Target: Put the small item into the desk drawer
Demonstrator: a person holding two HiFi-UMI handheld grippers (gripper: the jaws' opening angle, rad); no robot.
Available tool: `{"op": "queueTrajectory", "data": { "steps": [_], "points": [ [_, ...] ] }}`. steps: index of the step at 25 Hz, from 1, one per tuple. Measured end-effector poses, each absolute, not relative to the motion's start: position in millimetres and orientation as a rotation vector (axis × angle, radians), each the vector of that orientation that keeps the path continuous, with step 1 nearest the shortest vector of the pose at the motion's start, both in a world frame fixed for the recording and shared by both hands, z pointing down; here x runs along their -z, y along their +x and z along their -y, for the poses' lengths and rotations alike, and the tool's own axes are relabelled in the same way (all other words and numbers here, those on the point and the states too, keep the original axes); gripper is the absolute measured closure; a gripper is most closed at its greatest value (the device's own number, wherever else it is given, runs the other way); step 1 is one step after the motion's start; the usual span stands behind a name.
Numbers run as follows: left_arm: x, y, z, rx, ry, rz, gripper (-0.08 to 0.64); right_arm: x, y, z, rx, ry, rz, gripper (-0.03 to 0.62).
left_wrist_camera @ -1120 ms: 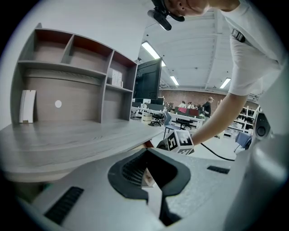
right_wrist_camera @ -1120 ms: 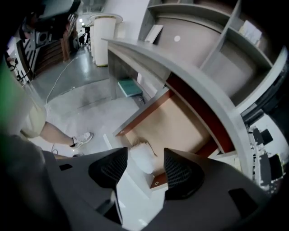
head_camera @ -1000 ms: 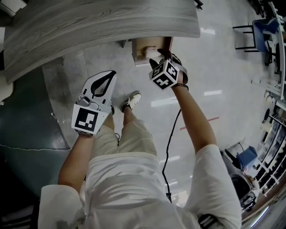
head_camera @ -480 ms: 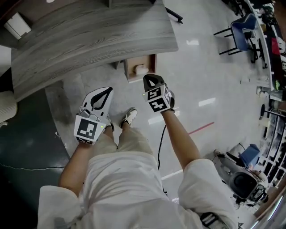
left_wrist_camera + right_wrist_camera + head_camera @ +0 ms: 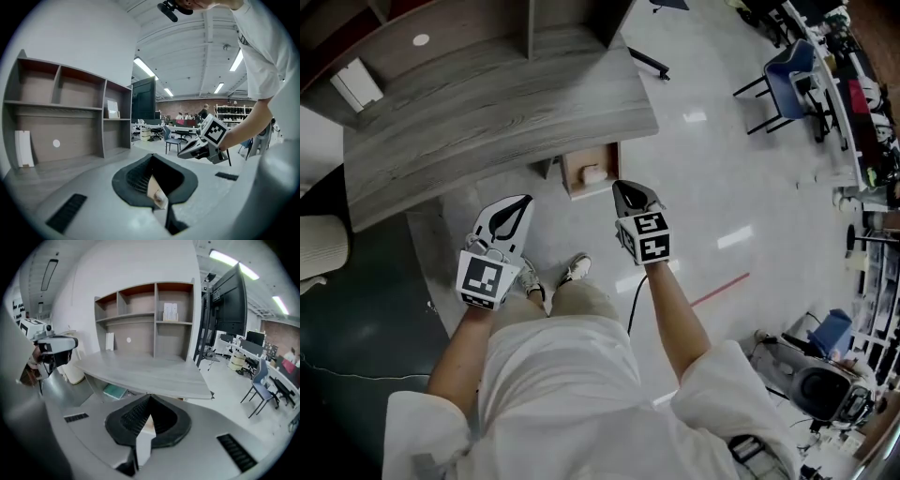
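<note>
Right hand-held gripper (image 5: 629, 192), shut, hovers near small item (image 5: 593, 174) inside open drawer (image 5: 572, 180).

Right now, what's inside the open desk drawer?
One small pale item lies in the open drawer, seen from the head view. The drawer's back part runs under the desk top, so anything there is covered and cannot be seen.

Small item (image 5: 593, 173) in drawer (image 5: 591, 191) (open).
</note>
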State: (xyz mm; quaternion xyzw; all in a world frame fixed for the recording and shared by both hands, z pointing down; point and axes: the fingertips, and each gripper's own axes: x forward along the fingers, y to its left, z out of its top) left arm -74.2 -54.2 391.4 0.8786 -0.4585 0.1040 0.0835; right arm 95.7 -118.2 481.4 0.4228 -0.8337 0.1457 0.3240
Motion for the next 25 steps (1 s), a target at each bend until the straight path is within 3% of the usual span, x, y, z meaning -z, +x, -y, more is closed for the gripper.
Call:
{"op": "queueTrajectory", "data": {
  "steps": [11, 25],
  "points": [
    [-316.4, -90.2, 67.8, -0.197, 2.693, 1.481, 0.552, -348.9, 120.7, 127.8, -0.359, 1.361, 2.391, 0.595],
    [-226.7, -107.5, 78.5, -0.009, 2.712, 1.675, 0.552, -191.1, 203.9, 111.7, -0.150, 1.620, 2.579, 0.595]
  ]
}}
